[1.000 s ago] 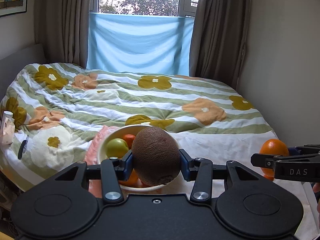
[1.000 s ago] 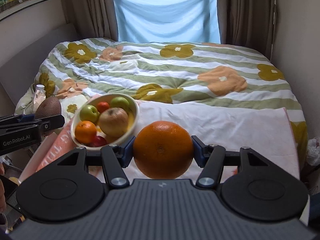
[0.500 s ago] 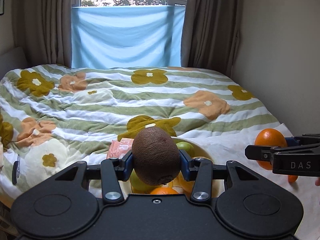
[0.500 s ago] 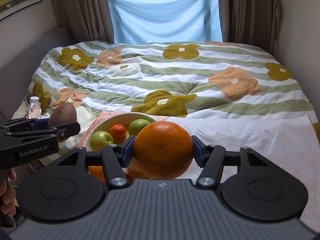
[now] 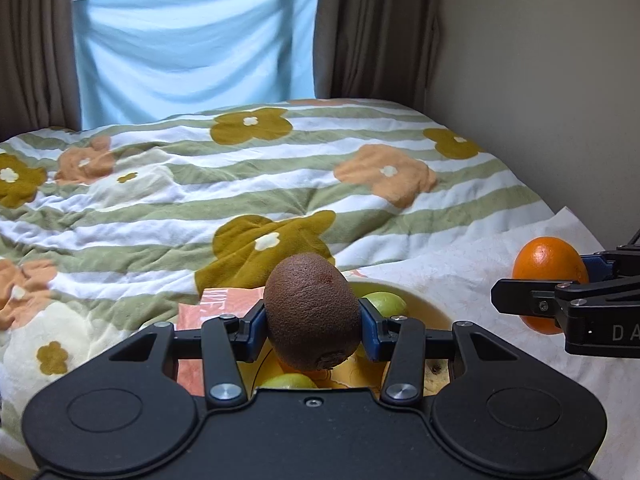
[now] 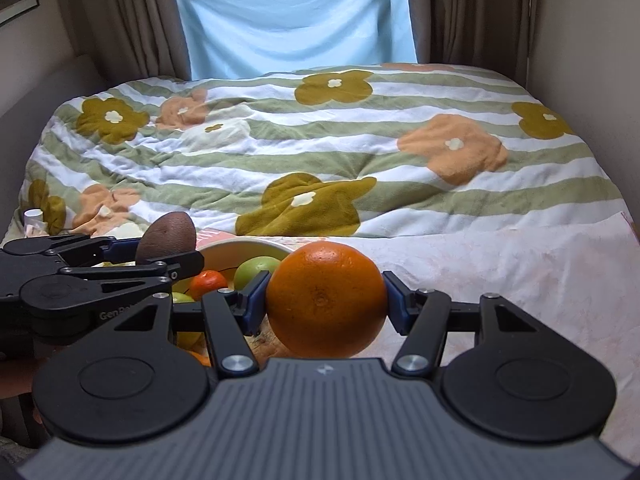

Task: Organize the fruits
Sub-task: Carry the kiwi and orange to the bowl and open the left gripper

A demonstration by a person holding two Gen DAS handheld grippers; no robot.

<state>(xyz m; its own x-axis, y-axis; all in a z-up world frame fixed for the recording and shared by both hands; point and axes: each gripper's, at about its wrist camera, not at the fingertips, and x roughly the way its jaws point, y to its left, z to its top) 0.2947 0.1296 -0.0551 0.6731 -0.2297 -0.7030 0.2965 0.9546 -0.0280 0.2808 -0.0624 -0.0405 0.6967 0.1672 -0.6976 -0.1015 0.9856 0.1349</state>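
A bed (image 6: 360, 128) with a flowered quilt (image 5: 240, 184) fills the room from the blue cloth (image 6: 296, 16) at 12 o'clock to the white sheet (image 6: 500, 264) at 4 o'clock, which lies bare up to its right edge. The bowl (image 6: 244, 249) at 8 o'clock holds green apples (image 6: 256, 270) and a tangerine (image 6: 208, 283). Over it the left gripper (image 5: 313, 316) is clamped on a kiwi (image 5: 312, 312), and just beside it the right gripper (image 6: 326, 300) is clamped on an orange (image 6: 326, 300).
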